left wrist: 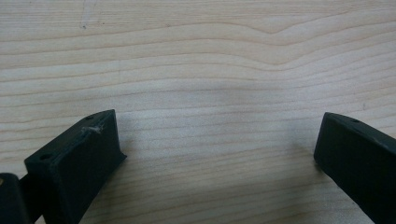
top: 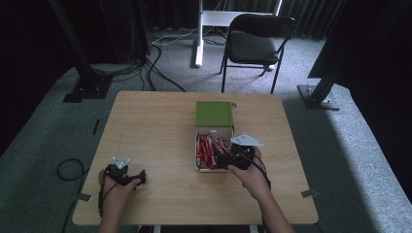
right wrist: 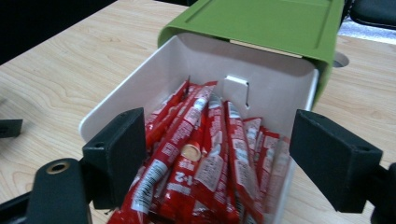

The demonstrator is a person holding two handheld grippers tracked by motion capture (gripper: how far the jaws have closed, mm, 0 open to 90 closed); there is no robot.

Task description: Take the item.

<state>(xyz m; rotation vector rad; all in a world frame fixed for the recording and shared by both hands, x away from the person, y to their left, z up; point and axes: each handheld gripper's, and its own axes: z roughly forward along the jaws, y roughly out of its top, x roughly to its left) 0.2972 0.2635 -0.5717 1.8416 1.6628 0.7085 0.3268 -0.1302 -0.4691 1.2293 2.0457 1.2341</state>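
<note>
A white box [top: 196, 145] stands right of the table's middle, with its green lid [top: 214, 114] swung back at the far end. It holds several red stick packets [top: 206, 151]. My right gripper [top: 222, 159] hovers at the box's near end, open. In the right gripper view, the right gripper [right wrist: 222, 142] has its jaws spread wide over the red packets [right wrist: 210, 163], pressing on none, with the white box wall [right wrist: 275, 86] and green lid [right wrist: 261, 18] behind. My left gripper [top: 141, 175] rests at the table's front left. In its own view, the left gripper [left wrist: 217, 149] is open over bare wood.
The wooden table [top: 150, 126] has a small round hole [right wrist: 341, 59] beside the lid. Beyond the table stand a black folding chair [top: 255, 43], a white desk leg [top: 198, 39], black frame posts [top: 82, 77] and loose floor cables [top: 160, 63].
</note>
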